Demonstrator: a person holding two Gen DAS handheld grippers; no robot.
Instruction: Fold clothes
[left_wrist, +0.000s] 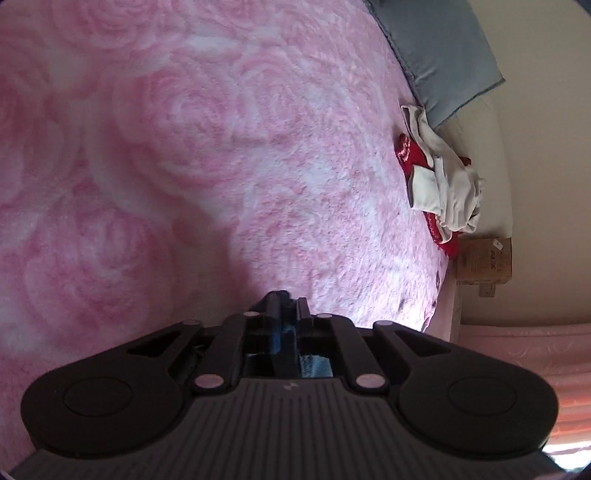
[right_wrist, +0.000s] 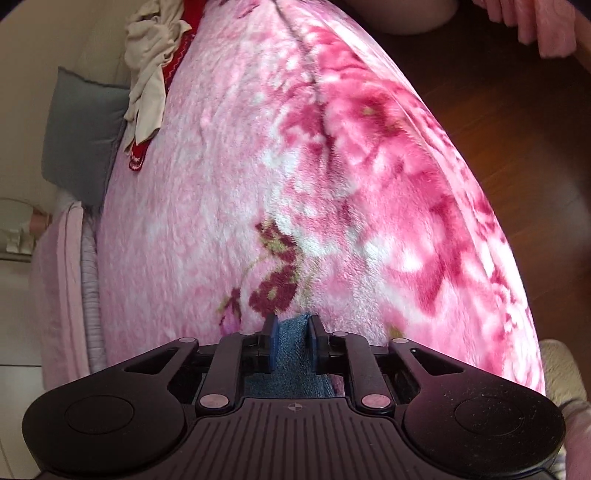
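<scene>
Denim fabric (right_wrist: 291, 354) sits pinched between the two blue-padded fingers of the right gripper (right_wrist: 292, 334), low in the centre of the right wrist view; we note the cloth runs back under the tool body and covers only a narrow strip of the frame. In the left wrist view the left gripper (left_wrist: 284, 308) has its fingers drawn close together at lower centre, and a patch of blue cloth (left_wrist: 314, 365) shows behind them through the frame of the tool. We cannot tell whether that cloth is actually clamped.

Both tools hang over a pink rose-patterned blanket (left_wrist: 221, 147) that fills most of each view. We find the stretch of blanket directly ahead of both sets of fingers bare.

Surrounding items, left wrist view: a heap of cream garments (left_wrist: 447, 177) lies on top of a red garment (left_wrist: 406, 151) at the right edge of the blanket, well apart from the fingers. A grey pillow (left_wrist: 439, 48) occupies the upper right, touching or just beside the heap. A cardboard box (left_wrist: 484, 260) stands below the heap, off the blanket, against a pale wall.

Right wrist view: the same cream and red heap appears at upper left, the grey pillow beside it at left, dark wooden floor (right_wrist: 517, 129) at right.
</scene>
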